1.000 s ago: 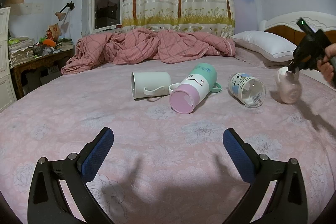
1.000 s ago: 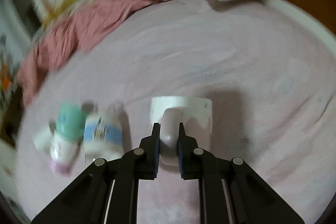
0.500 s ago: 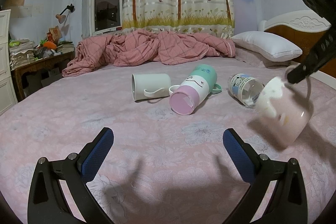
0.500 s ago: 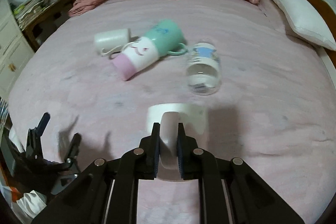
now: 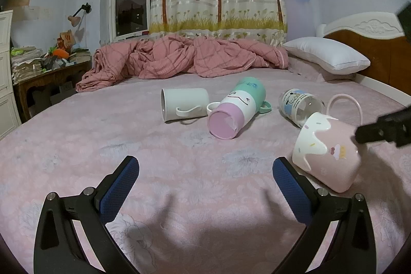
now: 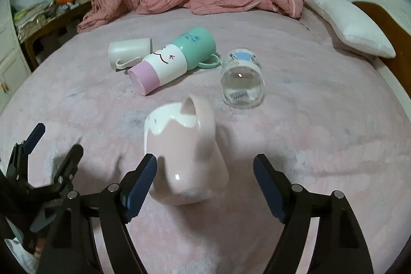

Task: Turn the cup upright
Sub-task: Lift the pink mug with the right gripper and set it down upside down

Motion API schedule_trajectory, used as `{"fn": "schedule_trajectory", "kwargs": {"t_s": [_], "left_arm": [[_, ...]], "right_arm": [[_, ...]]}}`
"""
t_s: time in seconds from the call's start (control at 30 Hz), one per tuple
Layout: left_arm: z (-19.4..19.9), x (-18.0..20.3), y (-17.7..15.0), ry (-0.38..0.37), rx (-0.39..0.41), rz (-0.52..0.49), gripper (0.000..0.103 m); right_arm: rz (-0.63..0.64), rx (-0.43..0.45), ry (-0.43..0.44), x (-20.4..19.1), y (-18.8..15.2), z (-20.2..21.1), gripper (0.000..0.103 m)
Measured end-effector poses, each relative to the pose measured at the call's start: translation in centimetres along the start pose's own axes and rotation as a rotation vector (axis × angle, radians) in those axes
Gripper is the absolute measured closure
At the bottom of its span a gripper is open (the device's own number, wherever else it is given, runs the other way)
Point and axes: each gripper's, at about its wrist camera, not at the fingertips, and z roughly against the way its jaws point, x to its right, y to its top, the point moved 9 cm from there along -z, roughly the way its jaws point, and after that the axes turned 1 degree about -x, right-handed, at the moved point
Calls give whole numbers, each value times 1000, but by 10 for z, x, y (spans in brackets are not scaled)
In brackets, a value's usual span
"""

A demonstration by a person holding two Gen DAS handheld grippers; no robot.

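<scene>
A pink mug with white drip glaze [image 6: 185, 158] lies tilted on the pink bed, mouth toward the far side, handle [image 6: 203, 114] on top. My right gripper [image 6: 204, 179] is open, its jaws wide on either side of the mug's base, not gripping it. In the left wrist view the same mug [image 5: 327, 153] sits at the right, just beyond my open, empty left gripper [image 5: 205, 179]. The left gripper also shows in the right wrist view [image 6: 55, 143] at the left.
A white mug [image 5: 183, 105], a stacked pink, white and teal cup [image 5: 237, 107] and a clear printed glass [image 5: 300, 104] lie on their sides mid-bed. A rumpled pink blanket [image 5: 185, 58] and white pillow [image 5: 326, 55] lie at the back. A cluttered desk [image 5: 43, 68] stands left.
My right gripper carried the pink mug by its handle toward the near side of the bed, set it down tilted and opened. The left gripper stayed still and open.
</scene>
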Motion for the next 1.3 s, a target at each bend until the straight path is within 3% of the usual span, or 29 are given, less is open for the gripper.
{"fn": "schedule_trajectory", "kwargs": {"t_s": [0.07, 0.2, 0.33, 0.43, 0.67, 0.77, 0.97, 1.17, 1.3], "left_arm": [[0, 2, -1, 1, 3, -1, 0], [-1, 0, 0, 0, 2, 0, 0], [-1, 1, -1, 1, 4, -1, 0], [-1, 2, -1, 2, 4, -3, 0], [-1, 1, -1, 3, 10, -6, 0], [-2, 2, -1, 6, 19, -11, 0], [-3, -2, 0, 9, 25, -11, 0], [-3, 1, -1, 10, 26, -14, 0], [-3, -1, -1, 9, 25, -13, 0]], "right_arm": [[-47, 42, 14, 6, -8, 4, 17], [-99, 113, -19, 22, -25, 10, 16], [-72, 154, -153, 46, -38, 17, 15], [-134, 116, -217, 72, -51, 10, 14], [-272, 142, -163, 91, -63, 19, 10], [-252, 163, -172, 86, -61, 20, 0], [-191, 178, -186, 72, -60, 19, 0], [-183, 110, -168, 60, -66, -3, 0], [-186, 115, -168, 59, -67, -4, 0]]}}
